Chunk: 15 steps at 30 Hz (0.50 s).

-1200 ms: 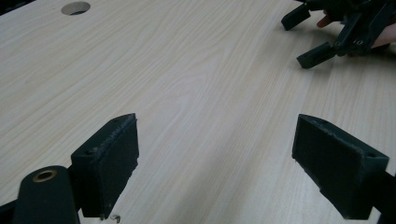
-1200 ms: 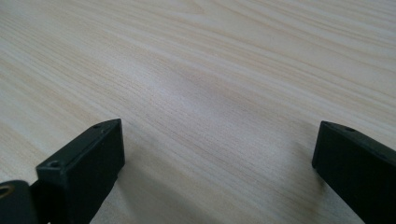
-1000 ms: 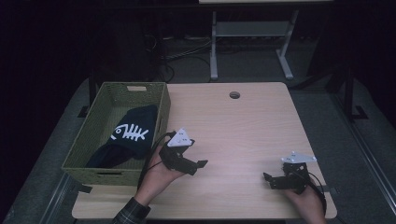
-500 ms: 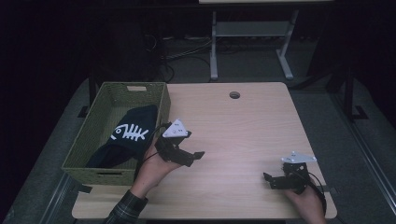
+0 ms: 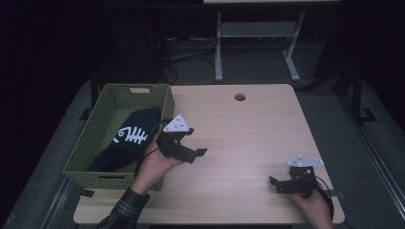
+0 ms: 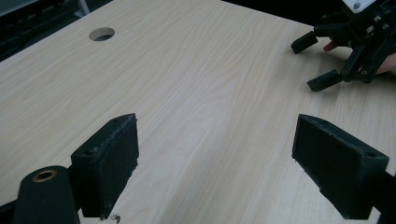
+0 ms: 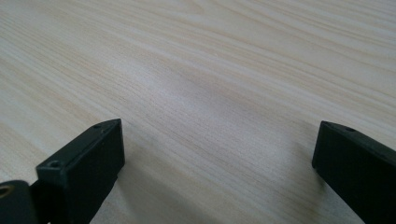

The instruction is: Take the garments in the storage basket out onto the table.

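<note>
Left gripper point(image 5: 191, 151) hangs with jaws spread wide and empty over the table point(image 5: 248, 138), just right of the basket point(image 5: 106, 125). Inside that basket lies the dark cloth point(image 5: 125, 140) with its white fishbone print, long axis running along the basket, to the gripper's left and a little behind its jaws, which point right. This hand is by far the nearer; its wrist is cocked upward. Right gripper point(image 5: 282, 183), also spread and empty, rests low near the table's front right corner, well apart.

Open tabletop point(image 5: 248, 138) beside basket point(image 5: 90, 143)
</note>
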Each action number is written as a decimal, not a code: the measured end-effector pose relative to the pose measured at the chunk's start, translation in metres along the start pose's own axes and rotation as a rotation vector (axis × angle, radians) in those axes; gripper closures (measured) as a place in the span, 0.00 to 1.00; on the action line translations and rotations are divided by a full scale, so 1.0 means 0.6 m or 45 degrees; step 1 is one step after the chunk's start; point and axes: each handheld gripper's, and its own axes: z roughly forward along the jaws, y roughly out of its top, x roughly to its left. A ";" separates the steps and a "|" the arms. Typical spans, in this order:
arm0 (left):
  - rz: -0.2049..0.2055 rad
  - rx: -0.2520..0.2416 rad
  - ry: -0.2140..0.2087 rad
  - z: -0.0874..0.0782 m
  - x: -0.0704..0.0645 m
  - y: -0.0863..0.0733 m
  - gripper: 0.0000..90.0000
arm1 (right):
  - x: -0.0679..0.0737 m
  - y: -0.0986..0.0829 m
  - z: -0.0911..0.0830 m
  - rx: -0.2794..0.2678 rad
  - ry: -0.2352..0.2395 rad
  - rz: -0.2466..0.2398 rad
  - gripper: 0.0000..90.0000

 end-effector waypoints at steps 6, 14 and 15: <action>-0.014 -0.001 0.009 -0.006 0.010 0.007 0.16 | 0.000 0.000 0.000 0.000 0.000 -0.001 0.02; -0.002 0.009 0.031 -0.018 0.021 0.014 0.16 | 0.000 0.000 0.000 0.000 -0.001 0.000 0.02; -0.004 0.008 0.035 -0.021 0.024 0.015 0.16 | 0.000 0.000 0.000 -0.001 0.000 0.001 0.02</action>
